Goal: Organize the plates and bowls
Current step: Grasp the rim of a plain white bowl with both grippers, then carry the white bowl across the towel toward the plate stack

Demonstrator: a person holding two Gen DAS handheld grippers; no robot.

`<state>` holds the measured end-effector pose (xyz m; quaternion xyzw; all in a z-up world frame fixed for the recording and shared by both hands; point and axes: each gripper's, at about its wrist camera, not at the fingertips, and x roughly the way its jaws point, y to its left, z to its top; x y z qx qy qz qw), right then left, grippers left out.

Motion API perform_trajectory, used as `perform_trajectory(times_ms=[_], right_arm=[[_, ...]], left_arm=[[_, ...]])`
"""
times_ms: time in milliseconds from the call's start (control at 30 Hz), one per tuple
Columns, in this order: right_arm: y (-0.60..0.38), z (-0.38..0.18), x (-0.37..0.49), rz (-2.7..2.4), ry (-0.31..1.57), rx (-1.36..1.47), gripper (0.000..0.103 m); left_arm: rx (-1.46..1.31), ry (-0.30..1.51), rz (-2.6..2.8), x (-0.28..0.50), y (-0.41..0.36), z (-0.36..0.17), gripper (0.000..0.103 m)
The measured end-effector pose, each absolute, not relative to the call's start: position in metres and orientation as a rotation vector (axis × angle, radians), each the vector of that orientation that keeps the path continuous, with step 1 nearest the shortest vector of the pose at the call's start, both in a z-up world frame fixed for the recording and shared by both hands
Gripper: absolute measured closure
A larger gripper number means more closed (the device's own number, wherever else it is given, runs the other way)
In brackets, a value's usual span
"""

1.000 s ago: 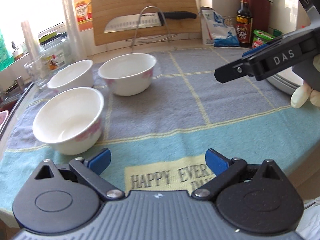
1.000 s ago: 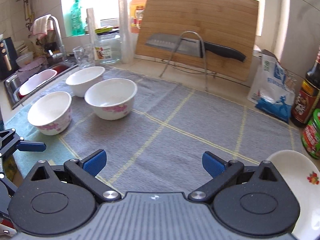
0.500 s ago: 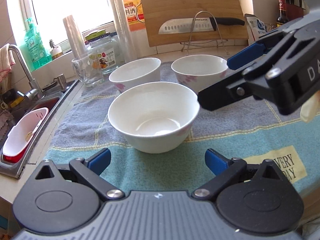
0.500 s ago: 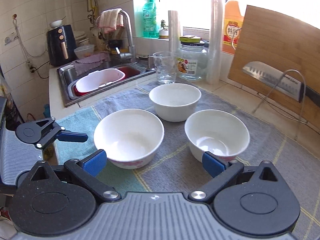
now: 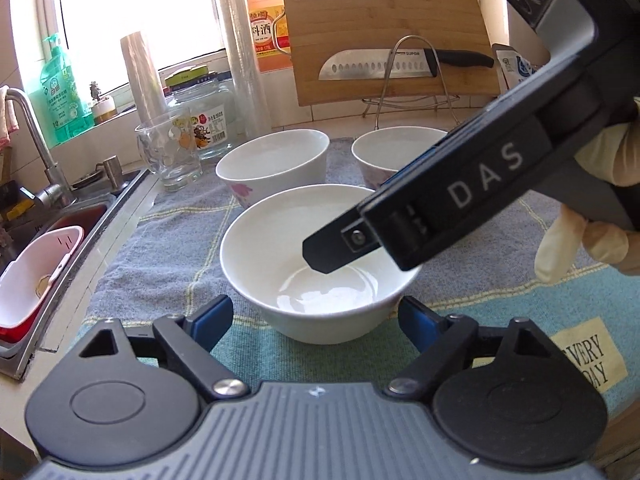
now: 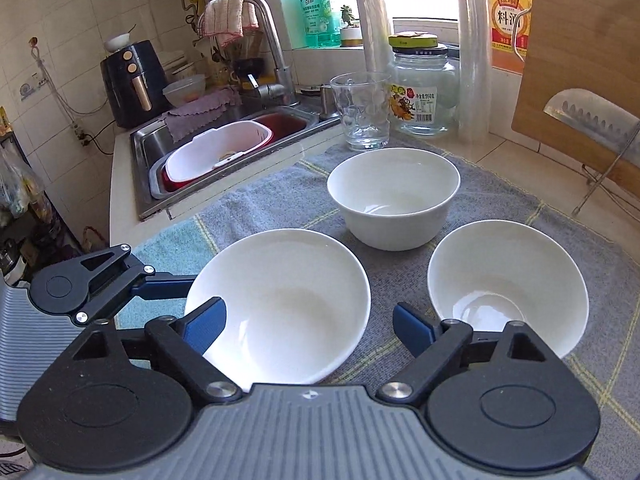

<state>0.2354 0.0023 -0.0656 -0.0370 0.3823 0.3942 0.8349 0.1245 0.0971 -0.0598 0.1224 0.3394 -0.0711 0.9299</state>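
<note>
Three white bowls with pink flower marks stand on a grey and teal towel (image 5: 172, 240). The near bowl (image 5: 276, 264) (image 6: 288, 304) sits between the fingers of both grippers. My left gripper (image 5: 316, 316) is open, its blue pads either side of the bowl's near wall. My right gripper (image 6: 308, 324) is open and hangs over the same bowl, one finger above its inside; its body shows in the left wrist view (image 5: 460, 196). The far-left bowl (image 5: 272, 160) (image 6: 394, 196) and the far-right bowl (image 5: 396, 148) (image 6: 508, 284) stand behind, apart.
A sink (image 6: 224, 140) with a pink basin (image 6: 216, 156) lies left of the towel. A drinking glass (image 6: 364, 112), a glass jar (image 6: 424, 92) and cling-film rolls stand at the back. A cutting board (image 5: 392, 32) with a knife on a wire stand leans against the wall.
Both grippers have swung left and closed in on the near bowl. The right gripper now reaches over the bowl's inside; the left gripper's fingers flank it.
</note>
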Motion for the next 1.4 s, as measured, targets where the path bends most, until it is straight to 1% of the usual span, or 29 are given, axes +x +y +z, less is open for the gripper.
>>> perform_trajectory(times_ms=[100,200,367,800,1400], right_arm=[[0.005,-0.068,0.242,0.841,0.827,-0.063,0.025],[0.005,-0.068,0.245,0.852,0.838,-0.049,0.031],[0.005,-0.067,0.247,0.856,0.844,-0.048,0.036],[-0.008,-0.058,0.229,0.826,0.859,-0.049,0.036],[-0.074,-0.047,0.188,0.699,0.850,0.007,0.036]], left_arm=[[0.239,0.697,-0.158,0.125,0.098,-0.060,0.018],[0.241,0.695,-0.163,0.124,0.098,-0.060,0.020],[0.248,0.698,-0.168,0.124,0.097,-0.059,0.021],[0.286,0.706,-0.227,0.111,0.087,-0.049,0.021],[0.334,0.695,-0.412,0.097,0.048,-0.042,0.021]])
